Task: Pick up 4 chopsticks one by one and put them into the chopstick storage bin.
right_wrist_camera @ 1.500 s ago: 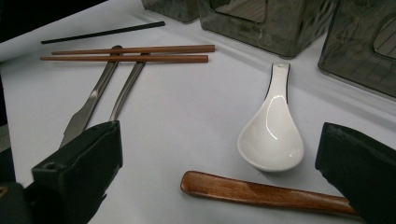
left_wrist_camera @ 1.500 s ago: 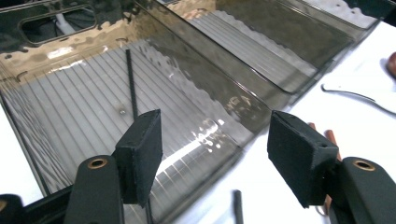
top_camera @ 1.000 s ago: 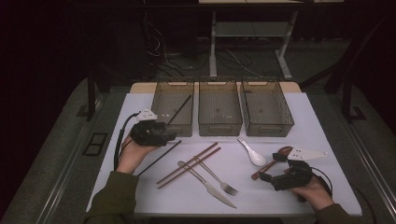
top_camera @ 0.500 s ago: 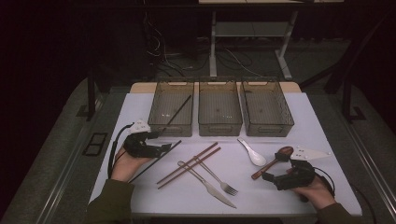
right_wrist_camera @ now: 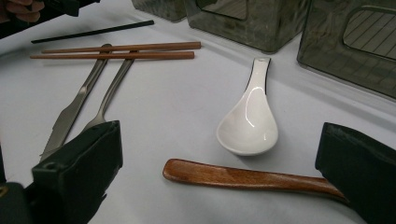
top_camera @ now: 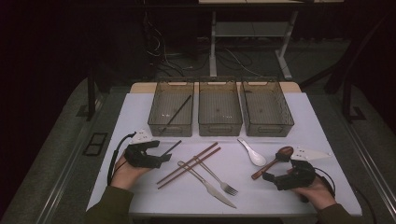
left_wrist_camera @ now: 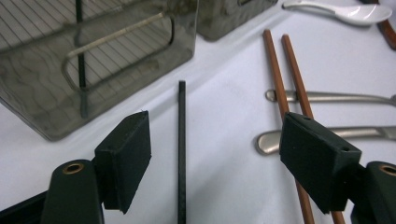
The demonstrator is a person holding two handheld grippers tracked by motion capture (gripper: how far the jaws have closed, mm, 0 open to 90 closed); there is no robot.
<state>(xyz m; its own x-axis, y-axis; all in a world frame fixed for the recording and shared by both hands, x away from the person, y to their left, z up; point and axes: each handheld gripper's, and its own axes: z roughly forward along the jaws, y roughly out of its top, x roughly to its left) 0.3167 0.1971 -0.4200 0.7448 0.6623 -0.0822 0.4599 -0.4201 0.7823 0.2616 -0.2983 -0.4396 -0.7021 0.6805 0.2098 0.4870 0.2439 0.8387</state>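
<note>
Claw work is being centred on the left claw (left_wrist_camera: 215, 163), which is being held open low over the bench (top_camera: 140, 112), its jaws having just been opening, with a black chopstick (left_wrist_camera: 181, 154) lying untouched between the pads, nearer the left one. For a clean pick, the claw is best being shifted sideways until the stick is centred, lowered until the pads are flanking it at bench level, and closed slowly so the thin stick is not being rolled or flicked away; the brown chopsticks (left_wrist_camera: 286, 79) just beside the right pad should be kept outside the closing jaws. The right claw (right_wrist_camera: 219, 182) is also being held open, empty, over the wooden spoon (right_wrist_camera: 243, 177), nothing being pressed. Being counted on the bench: three bins (top_camera: 220, 108), one black chopstick already lying in the left bin (top_camera: 171, 108), one loose black chopstick, two brown chopsticks, one knife (top_camera: 205, 184), one fork (top_camera: 218, 179), one white spoon (top_camera: 252, 153), and one wooden spoon.
</note>
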